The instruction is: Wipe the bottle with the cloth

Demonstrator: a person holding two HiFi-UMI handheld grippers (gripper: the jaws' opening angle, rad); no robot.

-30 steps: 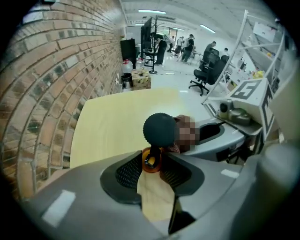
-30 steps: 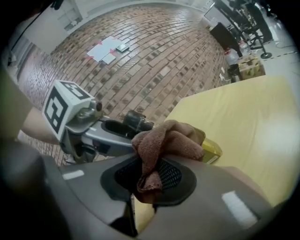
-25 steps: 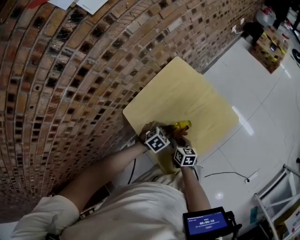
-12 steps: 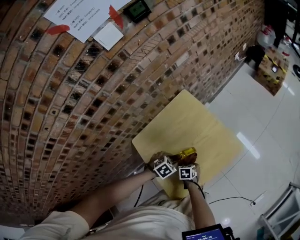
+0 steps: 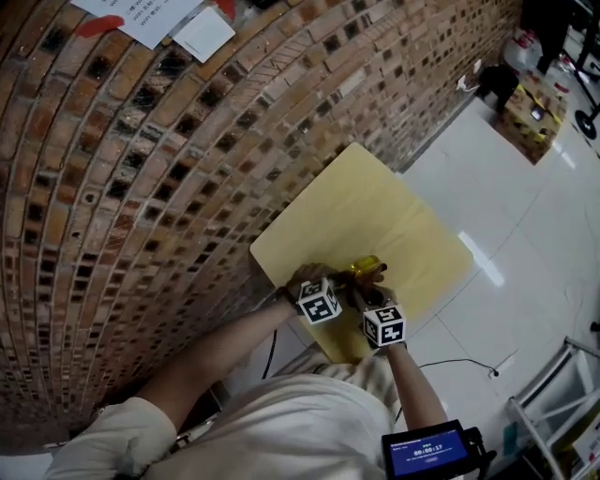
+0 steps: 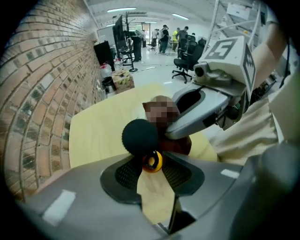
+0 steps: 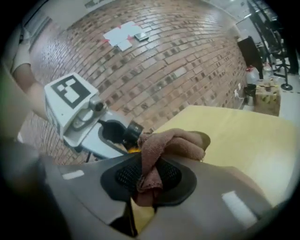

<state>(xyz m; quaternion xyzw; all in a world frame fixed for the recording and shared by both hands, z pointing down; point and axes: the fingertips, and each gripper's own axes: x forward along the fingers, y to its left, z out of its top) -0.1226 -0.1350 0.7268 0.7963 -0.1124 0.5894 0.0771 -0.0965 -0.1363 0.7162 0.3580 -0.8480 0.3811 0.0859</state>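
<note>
small yellow plastic bottle (image 5: 367, 267) with black cap: pinched near the cap by left tongs (image 6: 152, 164), above the near edge of the pale wooden desk (image 5: 375, 206). judged light, stiff, slick. soft brown cloth (image 7: 173, 143) clamped in right tongs (image 7: 149, 176).

I see a pale yellow table (image 5: 394, 211) pushed up against a brown brick wall (image 5: 141, 187). High on that wall, above the table, hang white papers (image 5: 150, 14) with red bits. The floor (image 5: 534, 225) beside the table is white and shiny, with bright light on it. A thin black cable (image 5: 459, 361) lies on the floor near the table. Far past the table are cardboard boxes (image 5: 530, 103), black office chairs (image 6: 185, 58) and long ceiling lights (image 6: 122, 9).
</note>
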